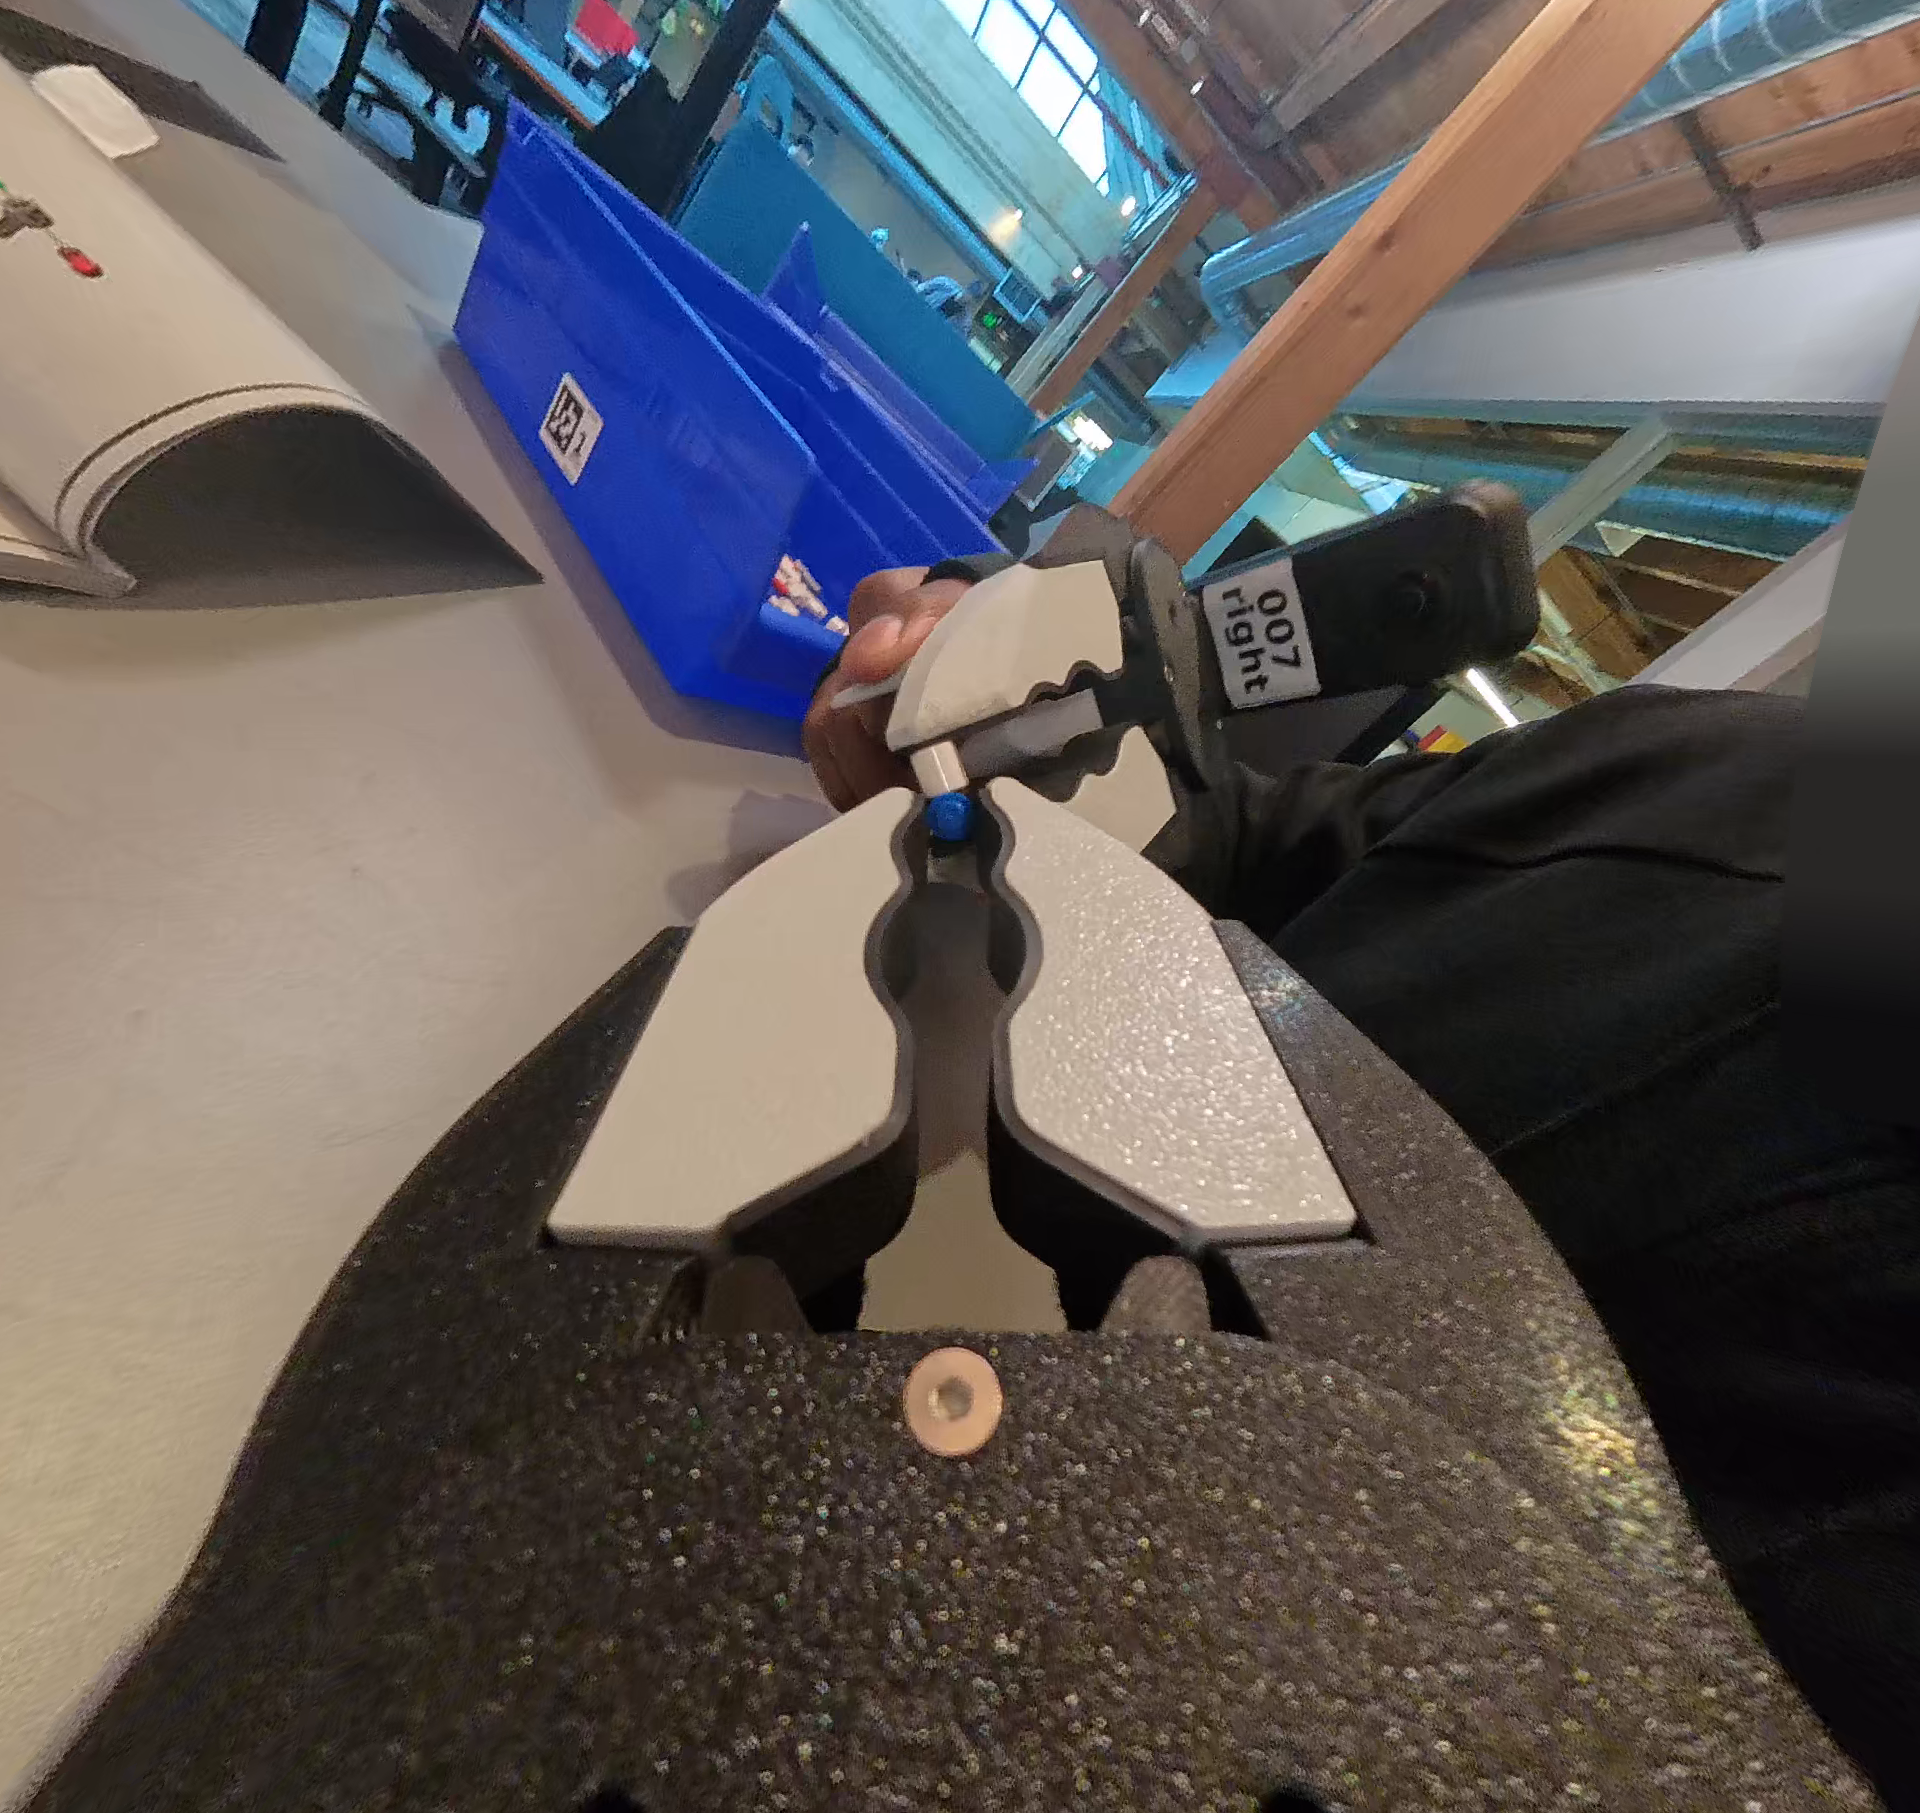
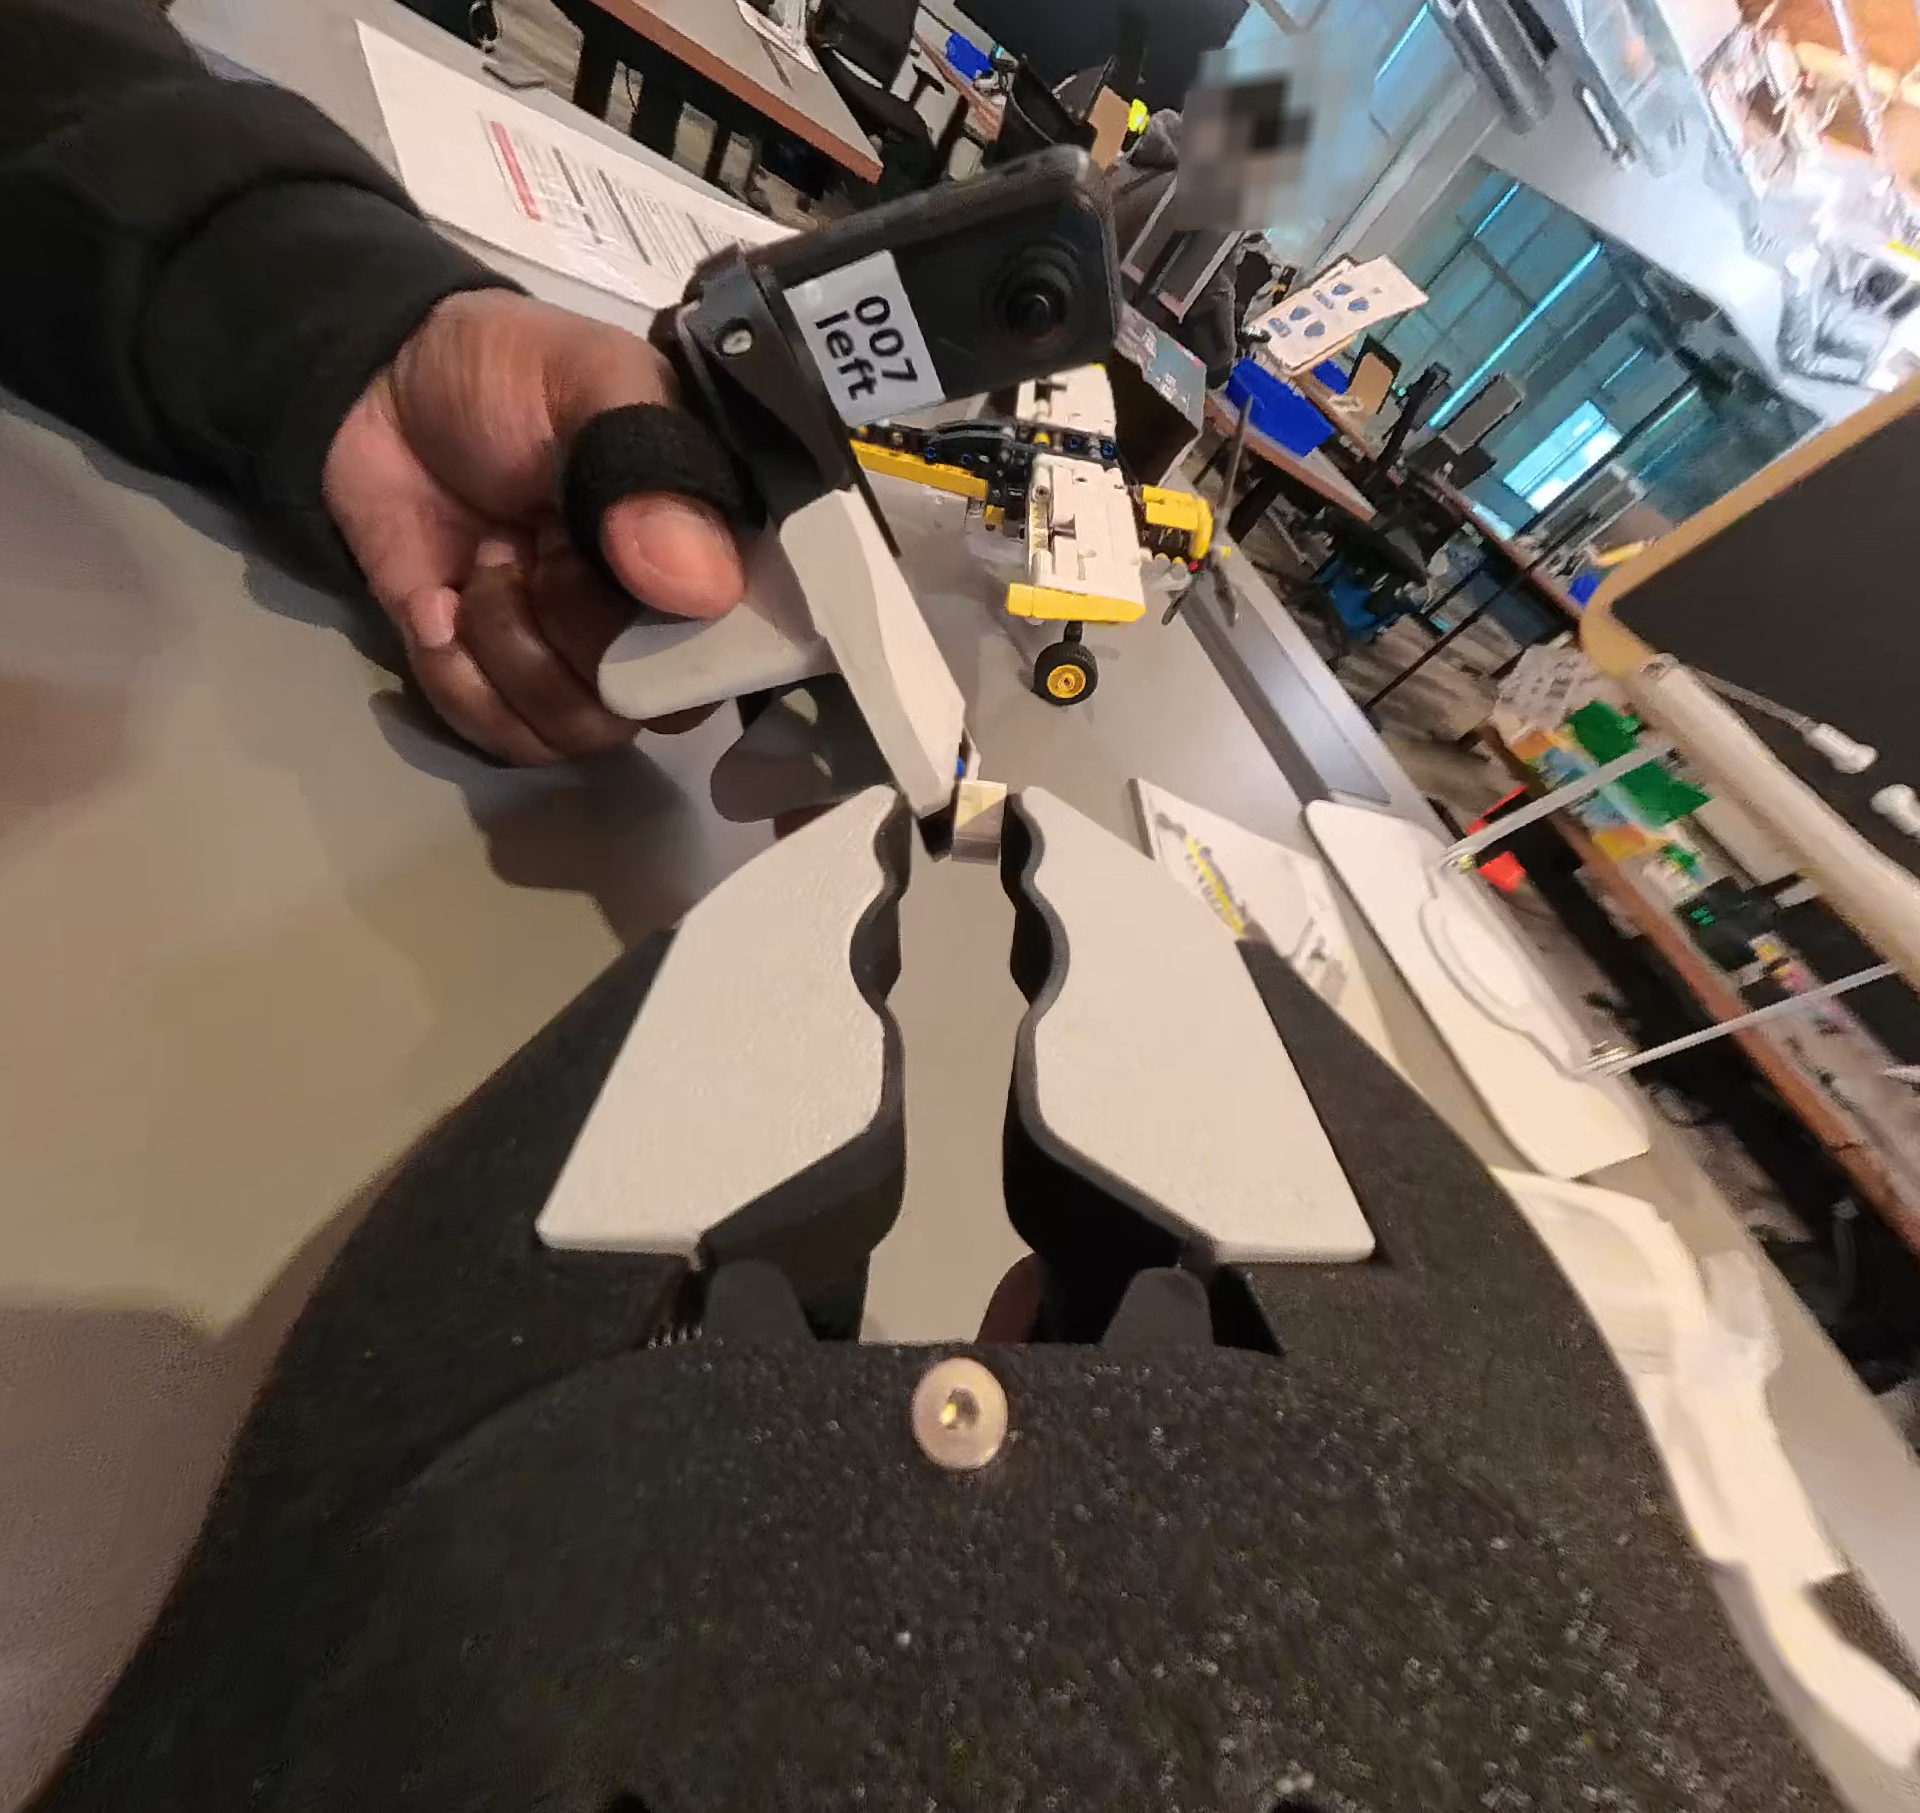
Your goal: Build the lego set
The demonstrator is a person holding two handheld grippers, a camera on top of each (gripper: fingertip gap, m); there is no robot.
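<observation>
Blue, round-headed plastic pin sits clamped at the very tips of the left gripper, whose grey fingers are drawn in tight on it. Touching its outer end is a small white rectangular plastic piece, caught between the tips of the right gripper, whose jaws stand slightly apart, closed onto that piece. The two grippers meet tip to tip above the pale grey tabletop, each held in a person's hand. Whether the pin is already seated in the white piece cannot be told; the two parts are in contact, and the joint itself is hidden by the fingertips.

Behind the left gripper stands a yellow-and-white brick-built aeroplane model on its small wheel. A blue plastic bin with small loose parts lies farther off, and printed sheets lie beside the right gripper.
</observation>
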